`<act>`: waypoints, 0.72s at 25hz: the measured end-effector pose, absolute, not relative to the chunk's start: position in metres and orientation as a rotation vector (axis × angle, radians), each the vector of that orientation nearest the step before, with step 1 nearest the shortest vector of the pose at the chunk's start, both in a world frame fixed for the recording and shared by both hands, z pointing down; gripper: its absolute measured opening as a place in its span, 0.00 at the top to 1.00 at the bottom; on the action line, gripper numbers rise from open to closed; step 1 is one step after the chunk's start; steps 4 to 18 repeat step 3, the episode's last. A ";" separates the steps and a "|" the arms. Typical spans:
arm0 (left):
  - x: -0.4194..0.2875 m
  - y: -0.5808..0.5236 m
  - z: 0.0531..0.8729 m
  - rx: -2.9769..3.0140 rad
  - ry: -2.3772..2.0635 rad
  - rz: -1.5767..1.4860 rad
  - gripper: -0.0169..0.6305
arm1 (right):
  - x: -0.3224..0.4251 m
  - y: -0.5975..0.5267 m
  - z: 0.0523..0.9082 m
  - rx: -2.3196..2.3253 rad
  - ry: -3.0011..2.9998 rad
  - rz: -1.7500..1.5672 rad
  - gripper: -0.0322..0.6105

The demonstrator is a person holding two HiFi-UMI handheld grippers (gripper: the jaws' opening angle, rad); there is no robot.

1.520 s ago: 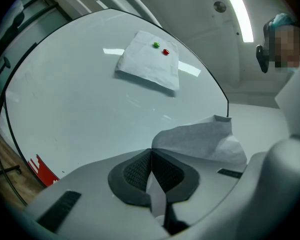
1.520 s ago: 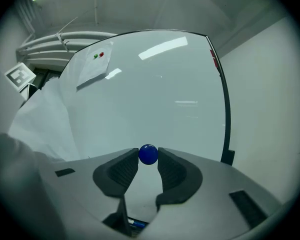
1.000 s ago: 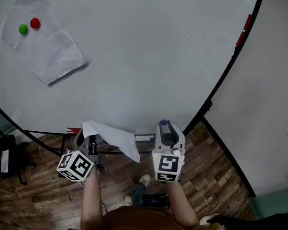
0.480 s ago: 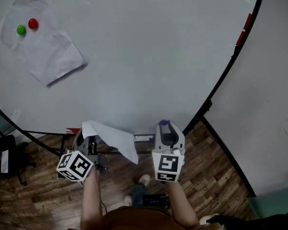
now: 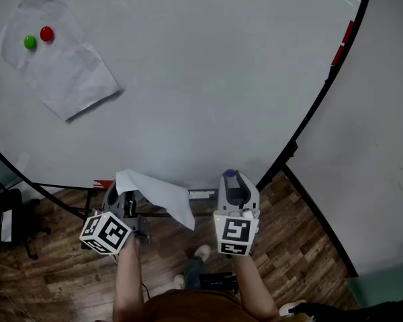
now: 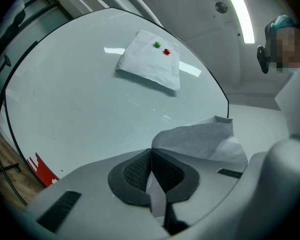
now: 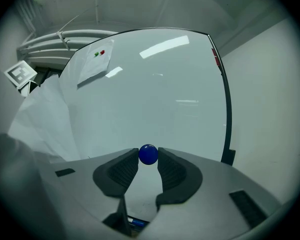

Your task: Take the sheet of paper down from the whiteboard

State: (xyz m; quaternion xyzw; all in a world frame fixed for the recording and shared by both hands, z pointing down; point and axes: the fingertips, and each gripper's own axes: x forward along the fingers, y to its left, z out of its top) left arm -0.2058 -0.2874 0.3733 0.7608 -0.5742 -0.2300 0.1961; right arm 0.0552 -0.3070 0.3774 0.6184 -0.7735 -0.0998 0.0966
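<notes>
Paper [image 6: 200,136], thin and creased, curls from ribbed pads [image 6: 135,171] of left tool [image 6: 151,159].

Both units are the same build. Left gripper [image 6: 151,151] and right gripper [image 7: 148,155] have light grey moulded shells with rounded edges. The inner jaw faces carry black pads [image 6: 135,173] with a fine knurled texture. There is a dark rectangular slot [image 6: 60,210] in the shell outboard of each jaw. A white cube [image 5: 106,233] with black square markers sits at the left unit's rear end, with a matching cube [image 5: 234,234] behind the right. Behind the cubes the forearms [image 5: 127,274] are bare. The person wears a rust-brown top [image 5: 201,308] and a light shoe [image 5: 202,251].
</notes>
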 end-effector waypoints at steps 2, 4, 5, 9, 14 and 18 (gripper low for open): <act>-0.205 -0.287 0.373 2.130 -1.608 -0.643 0.94 | 0.055 -0.307 0.378 1.831 -2.290 -0.296 0.74; -0.205 -0.287 0.373 2.130 -1.608 -0.643 0.94 | 0.055 -0.307 0.378 1.830 -2.289 -0.296 0.74; -0.205 -0.287 0.373 2.130 -1.608 -0.643 0.94 | 0.055 -0.307 0.378 1.830 -2.289 -0.296 0.74; -0.205 -0.287 0.373 2.130 -1.608 -0.643 0.94 | 0.055 -0.307 0.378 1.830 -2.289 -0.296 0.74; -0.205 -0.287 0.373 2.130 -1.608 -0.643 0.94 | 0.055 -0.307 0.378 1.830 -2.289 -0.296 0.74; -0.205 -0.287 0.373 2.130 -1.608 -0.643 0.94 | 0.055 -0.307 0.378 1.830 -2.289 -0.296 0.74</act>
